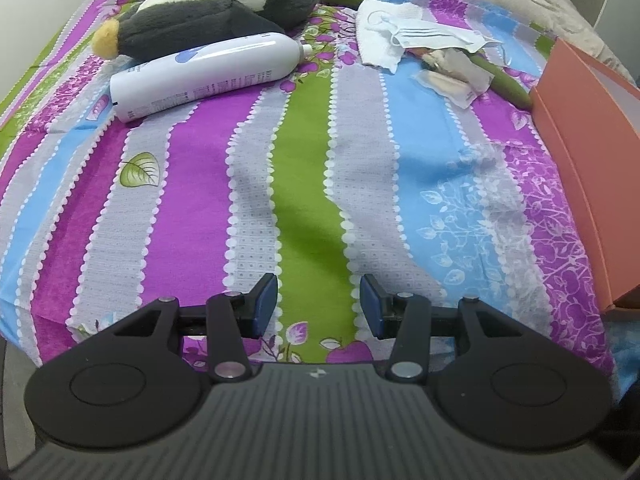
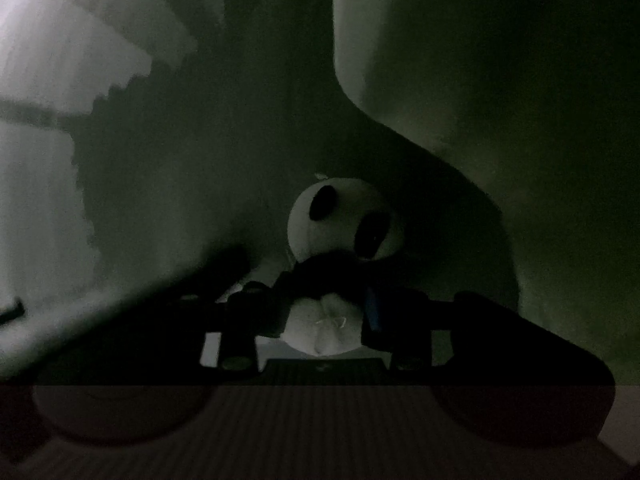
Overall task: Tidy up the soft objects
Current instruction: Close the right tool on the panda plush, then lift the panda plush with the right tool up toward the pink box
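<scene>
Plush panda (image 2: 344, 220): clamped at its white body in your right gripper (image 2: 326, 320), head pointing forward, surroundings dark. Left gripper (image 1: 318, 306): jaws apart, empty, above the bed (image 1: 200, 200); penguin plush (image 1: 224, 4) lies far ahead-left.

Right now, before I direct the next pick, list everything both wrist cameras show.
Penguin plush: one, grey-white, far left on bed.
Bottle: one, white, lying against penguin.
Green plush: one, partly under cloths.
Cloths: several, white, far centre.
Box: one, orange, right edge.
Bedsheet: striped, multicoloured.
Panda plush: one, black-white, in dark space.
Left gripper: open, empty.
Right gripper: shut on panda plush.
</scene>
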### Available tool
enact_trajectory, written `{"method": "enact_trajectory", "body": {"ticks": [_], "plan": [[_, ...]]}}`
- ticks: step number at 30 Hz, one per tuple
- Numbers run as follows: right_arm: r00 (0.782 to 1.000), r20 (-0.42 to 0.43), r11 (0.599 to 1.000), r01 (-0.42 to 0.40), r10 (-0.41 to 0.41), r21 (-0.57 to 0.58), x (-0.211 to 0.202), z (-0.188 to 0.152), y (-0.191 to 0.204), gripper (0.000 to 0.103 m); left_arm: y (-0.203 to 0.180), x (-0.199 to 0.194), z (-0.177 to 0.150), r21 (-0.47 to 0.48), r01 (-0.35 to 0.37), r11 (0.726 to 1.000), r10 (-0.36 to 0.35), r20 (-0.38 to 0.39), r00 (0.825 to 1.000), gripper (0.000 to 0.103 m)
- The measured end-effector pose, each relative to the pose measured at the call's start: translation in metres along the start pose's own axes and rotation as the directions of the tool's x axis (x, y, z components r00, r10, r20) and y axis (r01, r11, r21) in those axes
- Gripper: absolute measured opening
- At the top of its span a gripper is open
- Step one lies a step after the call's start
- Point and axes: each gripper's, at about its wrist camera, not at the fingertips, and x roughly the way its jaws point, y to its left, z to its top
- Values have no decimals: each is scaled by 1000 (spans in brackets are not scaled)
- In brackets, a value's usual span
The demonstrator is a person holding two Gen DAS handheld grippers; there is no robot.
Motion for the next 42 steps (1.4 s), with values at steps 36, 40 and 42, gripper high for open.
{"method": "enact_trajectory", "body": {"ticks": [36,40,42], "plan": [[980,-184,883,-18,-77,-469,-211,-113,41,40,15,-74,-31,-42,311,950,-305,107,946,51],[982,-133,853,44,-132,-520,-239,-101,46,40,18,-89,-32,-41,331,943,-323,135,937,51],[982,-111,844,73,-155,-531,-249,-99,48,39,21,-94,-31,-40,340,940,-331,150,932,51]]}}
